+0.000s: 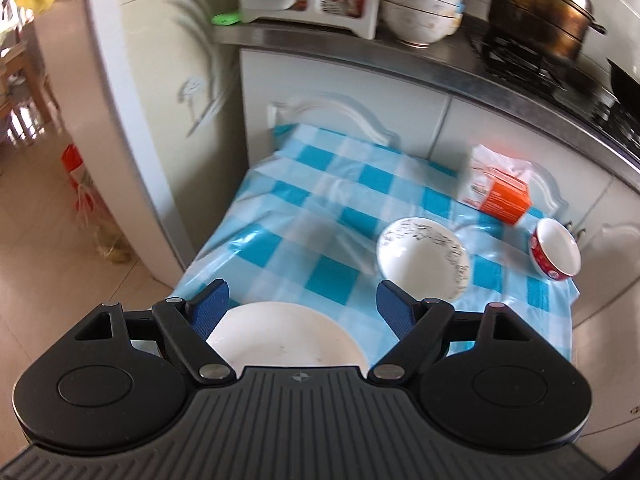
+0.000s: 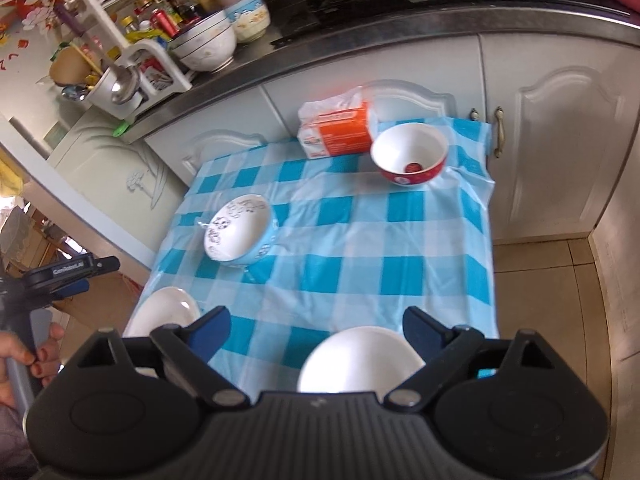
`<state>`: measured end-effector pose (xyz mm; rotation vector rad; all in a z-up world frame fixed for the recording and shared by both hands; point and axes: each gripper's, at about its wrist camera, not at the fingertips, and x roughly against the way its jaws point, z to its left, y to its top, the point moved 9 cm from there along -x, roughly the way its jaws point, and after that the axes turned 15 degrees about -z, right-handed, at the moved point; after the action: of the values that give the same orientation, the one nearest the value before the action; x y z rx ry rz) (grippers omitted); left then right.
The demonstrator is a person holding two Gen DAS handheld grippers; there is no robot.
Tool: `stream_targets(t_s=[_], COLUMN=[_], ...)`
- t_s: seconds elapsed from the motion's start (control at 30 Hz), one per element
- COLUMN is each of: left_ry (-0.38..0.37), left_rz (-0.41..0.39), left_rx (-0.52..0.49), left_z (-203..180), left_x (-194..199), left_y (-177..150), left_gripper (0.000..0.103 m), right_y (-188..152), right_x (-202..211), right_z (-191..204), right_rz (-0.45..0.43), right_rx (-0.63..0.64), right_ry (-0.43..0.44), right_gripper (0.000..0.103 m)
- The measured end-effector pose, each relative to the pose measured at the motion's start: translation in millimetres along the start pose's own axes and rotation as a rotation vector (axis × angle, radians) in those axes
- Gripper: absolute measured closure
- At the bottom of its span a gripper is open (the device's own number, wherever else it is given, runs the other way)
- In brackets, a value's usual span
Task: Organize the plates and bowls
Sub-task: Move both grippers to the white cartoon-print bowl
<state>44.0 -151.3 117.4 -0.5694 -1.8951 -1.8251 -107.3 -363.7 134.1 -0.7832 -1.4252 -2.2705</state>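
Observation:
A small table with a blue-and-white checked cloth (image 1: 320,208) (image 2: 360,240) holds two white plates and two bowls. My left gripper (image 1: 302,300) is open above a white plate (image 1: 288,336) at the near left edge; this plate also shows in the right wrist view (image 2: 164,308). A white bowl with dark pattern and blue outside (image 1: 422,258) (image 2: 238,230) sits mid-table. A red bowl with white inside (image 1: 556,250) (image 2: 410,156) stands at the far right. My right gripper (image 2: 316,326) is open above a second white plate (image 2: 360,360) at the near edge.
An orange-and-white packet (image 1: 500,192) (image 2: 340,130) lies at the table's far edge against white cabinets (image 2: 540,140). The counter (image 1: 400,52) behind holds stacked bowls (image 1: 420,12), a utensil rack (image 2: 120,80) and a pot on the stove (image 1: 540,12). Tiled floor (image 1: 40,240) lies left and right.

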Motion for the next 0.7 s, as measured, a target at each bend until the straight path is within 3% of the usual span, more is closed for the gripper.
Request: stream_targets(t_s=[0.4,0.7], left_ry=[0.035,0.054], left_rz=[0.026,0.046], left_rx=[0.026,0.043], left_z=[29.9,35.8], left_x=[-5.5,-14.8], left_y=[-3.0,-7.1], left_gripper=[0.001,0.0], right_y=[18.9,33.6], right_x=[0.4,-23.8], right_z=[49.6,75.2], right_rz=[-0.004,-0.012], right_rx=[0.063,0.078], right_ry=[-0.02,0.006], right_gripper=[0.007,0.007])
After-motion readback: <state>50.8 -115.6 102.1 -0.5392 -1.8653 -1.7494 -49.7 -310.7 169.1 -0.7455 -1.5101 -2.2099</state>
